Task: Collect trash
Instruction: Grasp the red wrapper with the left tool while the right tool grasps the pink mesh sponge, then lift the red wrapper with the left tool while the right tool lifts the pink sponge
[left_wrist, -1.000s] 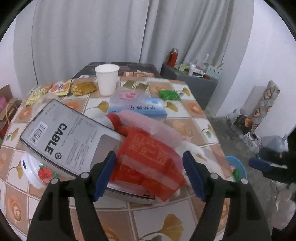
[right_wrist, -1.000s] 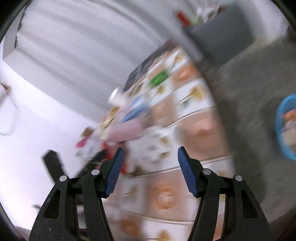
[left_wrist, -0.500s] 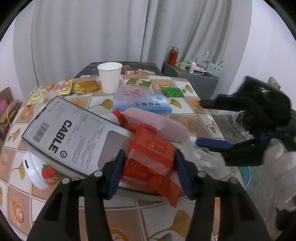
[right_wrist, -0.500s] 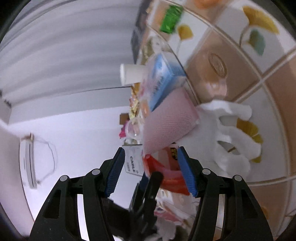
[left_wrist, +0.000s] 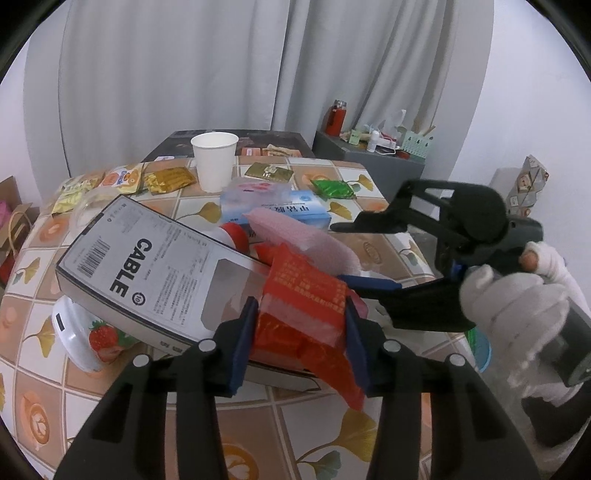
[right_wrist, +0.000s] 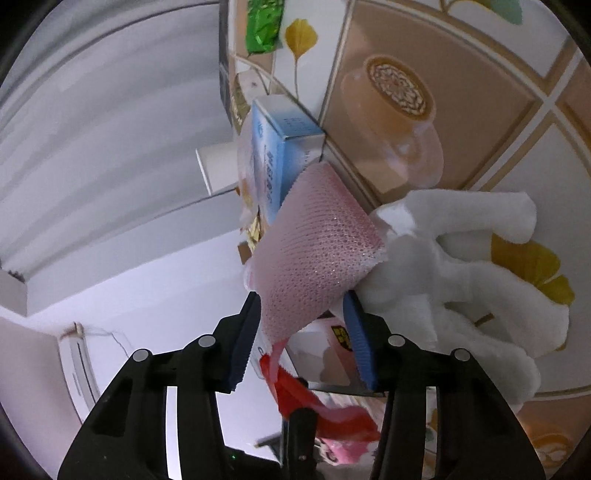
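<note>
My left gripper (left_wrist: 299, 343) is shut on a red plastic wrapper (left_wrist: 306, 299) that lies over a grey box marked CABLE (left_wrist: 147, 273). A pink foam net sleeve (left_wrist: 299, 240) lies beside the red wrapper. My right gripper (right_wrist: 303, 328) has its fingers on either side of the end of the pink sleeve (right_wrist: 314, 254), closed in on it. The right gripper (left_wrist: 369, 254) shows in the left wrist view, turned on its side. A white foam piece (right_wrist: 461, 280) lies under the sleeve.
The tiled table (left_wrist: 303, 424) holds a white paper cup (left_wrist: 214, 158), a blue tissue box (left_wrist: 295, 210), a green packet (left_wrist: 332, 188), gold snack packets (left_wrist: 168, 179) and a strawberry tub (left_wrist: 85, 332). A blue bin (left_wrist: 480, 350) sits on the floor at right.
My left gripper closed on the red wrapper. My right gripper swung in from the floor side to the table and closed around the pink foam sleeve.
</note>
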